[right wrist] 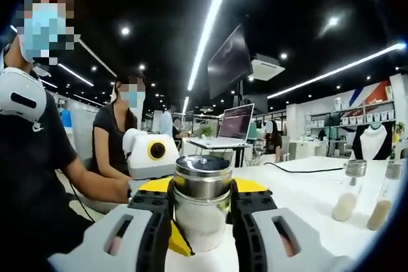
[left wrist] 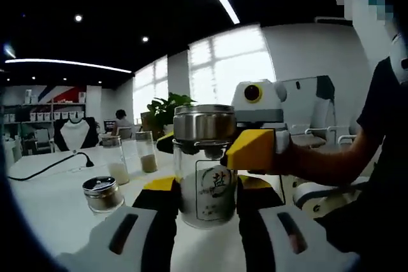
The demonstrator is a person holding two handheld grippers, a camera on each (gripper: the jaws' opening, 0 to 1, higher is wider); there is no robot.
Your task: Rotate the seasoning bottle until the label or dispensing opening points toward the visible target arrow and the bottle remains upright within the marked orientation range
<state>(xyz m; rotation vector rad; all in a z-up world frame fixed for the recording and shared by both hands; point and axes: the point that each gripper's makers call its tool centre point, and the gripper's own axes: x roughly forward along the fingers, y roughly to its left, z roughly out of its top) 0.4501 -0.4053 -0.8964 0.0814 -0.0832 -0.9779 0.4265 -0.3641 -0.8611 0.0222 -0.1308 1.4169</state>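
The seasoning bottle (left wrist: 207, 189) is clear glass with a steel lid (left wrist: 204, 123) and a round label bearing a Chinese character that faces the left gripper view's camera. It stands upright on the white table (left wrist: 57, 205). My left gripper (left wrist: 205, 190) is shut on the glass body, its black jaws pressed to both sides. My right gripper (left wrist: 254, 150) comes in from the right and holds the bottle at lid height. In the right gripper view, the right gripper (right wrist: 203, 211) is shut on the steel lid (right wrist: 203, 183), with the left gripper (right wrist: 180, 240) showing yellow below it.
A short lidded jar (left wrist: 102, 193) and two tall glass shakers (left wrist: 117, 158) (left wrist: 147, 152) stand to the left, with a black cable (left wrist: 51, 165) beyond. Two more shakers (right wrist: 349, 190) (right wrist: 384, 200) stand at the right. A person's arm (right wrist: 95, 186) reaches in; a seated person (right wrist: 118, 133) and a laptop (right wrist: 234, 124) are behind.
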